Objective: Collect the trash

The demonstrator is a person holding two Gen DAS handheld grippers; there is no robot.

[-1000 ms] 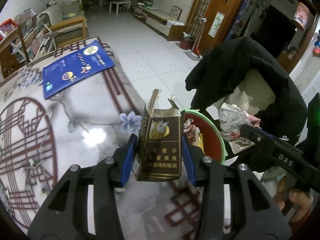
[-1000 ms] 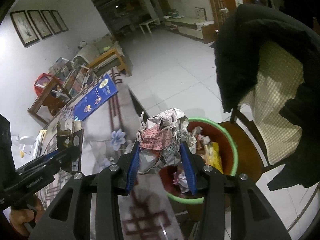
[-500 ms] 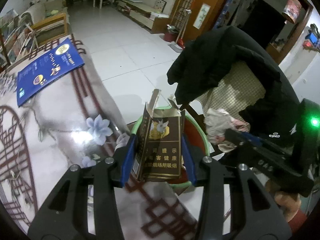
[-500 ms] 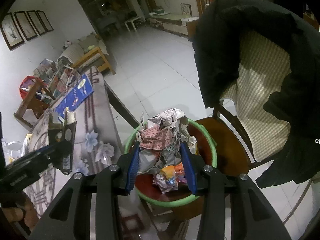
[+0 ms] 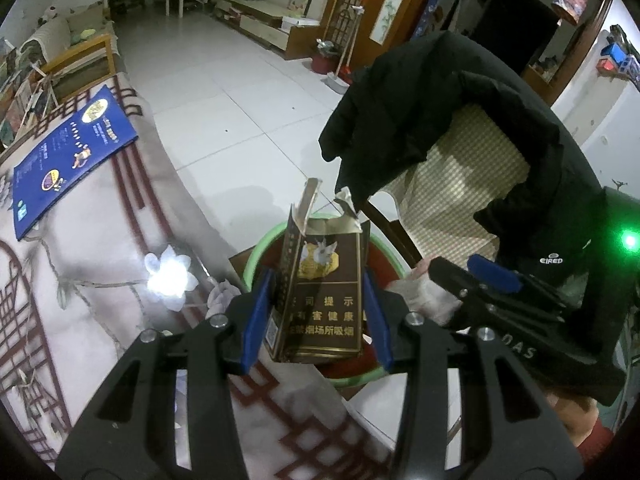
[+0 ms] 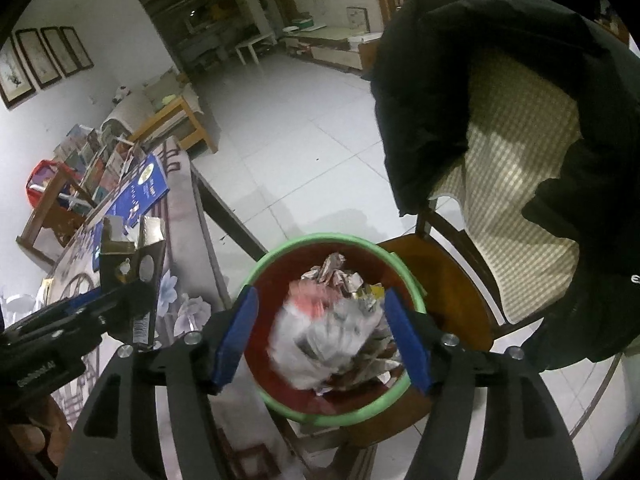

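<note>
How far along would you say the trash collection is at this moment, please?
Done: the red bin with a green rim, on the chair, already holds wrappers and scraps. In hand: the right gripper is open above it, and the blurred crumpled paper wad appears to be dropping in. Left: the left gripper is shut on the torn brown cigarette pack, held near the bin but not yet released. The blue booklet lies on the table.

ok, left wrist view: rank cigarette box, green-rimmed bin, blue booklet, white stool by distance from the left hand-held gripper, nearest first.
1. cigarette box: clamped in the left hand-held gripper.
2. green-rimmed bin: directly behind and below the box.
3. blue booklet: far left on the table.
4. white stool: across the room, top.
</note>
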